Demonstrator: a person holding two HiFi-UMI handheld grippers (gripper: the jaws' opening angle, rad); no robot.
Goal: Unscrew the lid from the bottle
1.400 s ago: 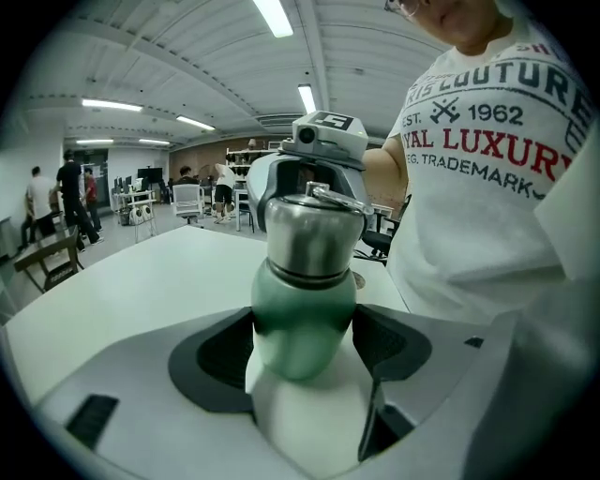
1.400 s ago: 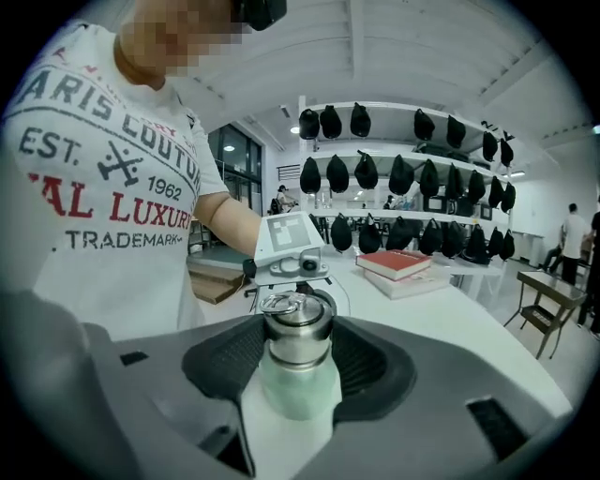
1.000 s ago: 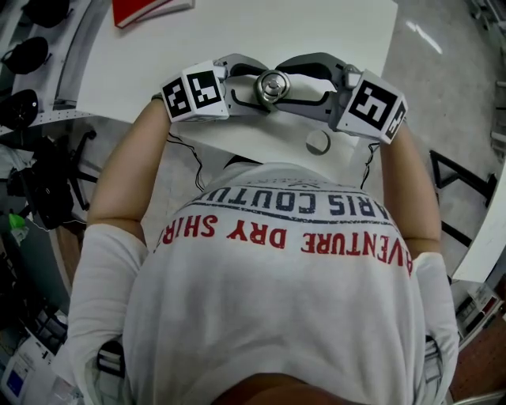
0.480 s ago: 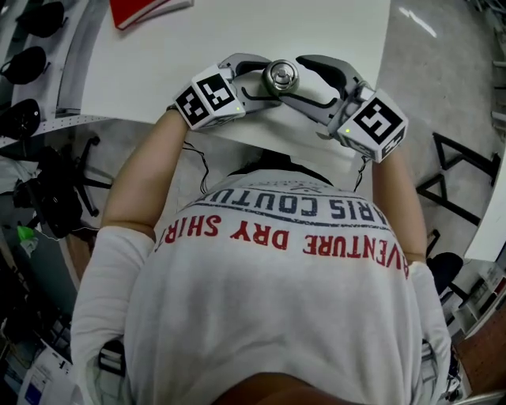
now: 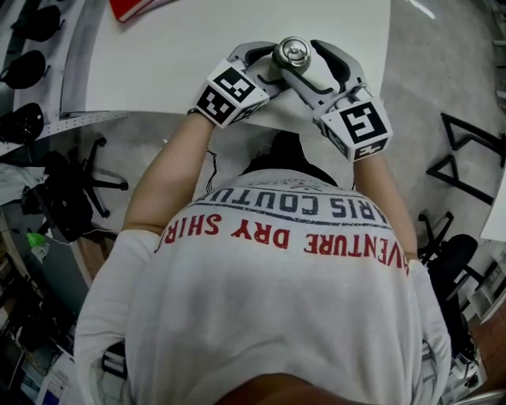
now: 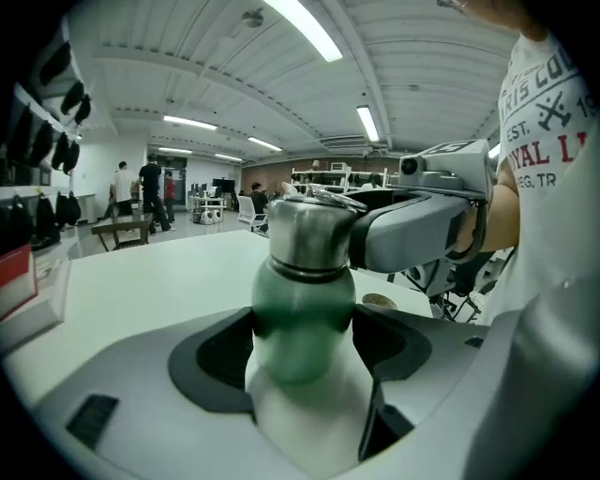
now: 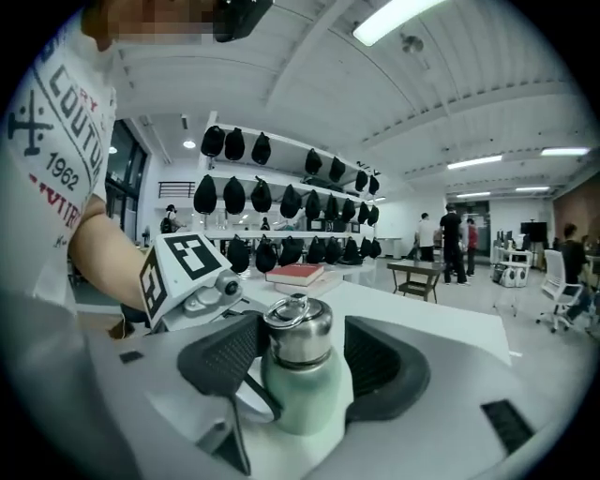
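A person (image 5: 285, 316) in a white shirt stands at a white table (image 5: 198, 32) and holds a gripper in each hand. The two grippers meet at the near edge of the table, with the bottle (image 7: 305, 398) between them. I cannot tell if the bottle sits on the table or is held just above it.

The left gripper (image 6: 303, 328) squeezes the bottle. Its two dark pads (image 6: 220, 352) press on the green body from both sides, low down under the lid. The bottle sticks up out of the jaws.

The lid (image 5: 291, 54) is shiny metal and is still on the bottle. It has a small ring (image 7: 286, 307) on top.

The right gripper (image 7: 300, 361) comes from the other side, up at the lid. Its jaws have just been opening and now stand wide. The lid is between them, but they do not squeeze it. One pad is right at the lid and the other has a gap beside it.

A red book (image 5: 138, 8) lies at the far side of the table. A small round thing (image 6: 380, 301) lies on the table near the bottle. Black bags (image 7: 281, 202) sit in rows on shelves behind, and some people (image 7: 452, 246) stand far back in the room.
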